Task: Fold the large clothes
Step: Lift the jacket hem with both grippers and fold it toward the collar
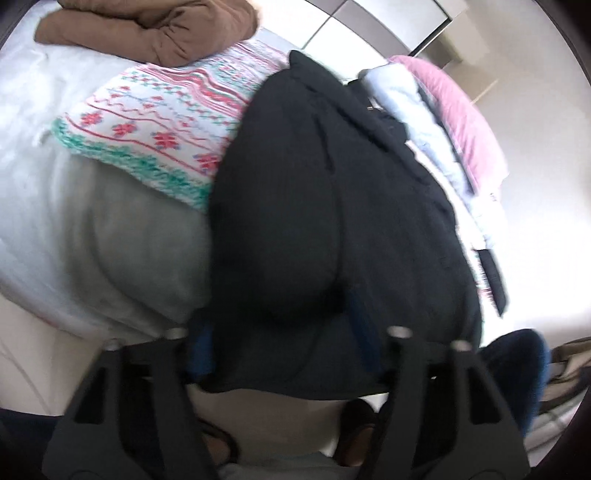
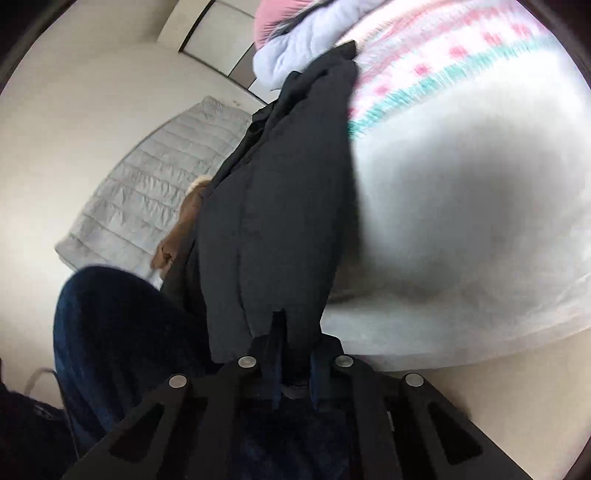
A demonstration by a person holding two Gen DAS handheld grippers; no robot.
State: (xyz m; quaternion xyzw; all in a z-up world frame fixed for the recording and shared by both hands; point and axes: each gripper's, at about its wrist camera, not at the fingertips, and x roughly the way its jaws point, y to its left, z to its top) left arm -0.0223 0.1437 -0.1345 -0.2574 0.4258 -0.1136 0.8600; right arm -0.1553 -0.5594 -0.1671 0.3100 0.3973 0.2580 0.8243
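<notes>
A large black garment (image 1: 332, 203) lies along the white bed (image 1: 55, 221), its near end hanging over the bed's edge. In the left wrist view my left gripper (image 1: 280, 332) has a thick fold of that near end bulging between its blue pads (image 1: 201, 343), which press on both sides. In the right wrist view the same black garment (image 2: 273, 221) runs away from me, and my right gripper (image 2: 295, 350) is shut tight on its near hem. The fabric hides the fingertips.
A white knit sweater with red and green patterns (image 1: 166, 129) lies under the black garment. A brown garment (image 1: 155, 26) and pink and pale blue clothes (image 1: 461, 110) sit farther back. A grey quilted jacket (image 2: 147, 199) lies on the floor. A person's jeans leg (image 2: 110, 332) stands close.
</notes>
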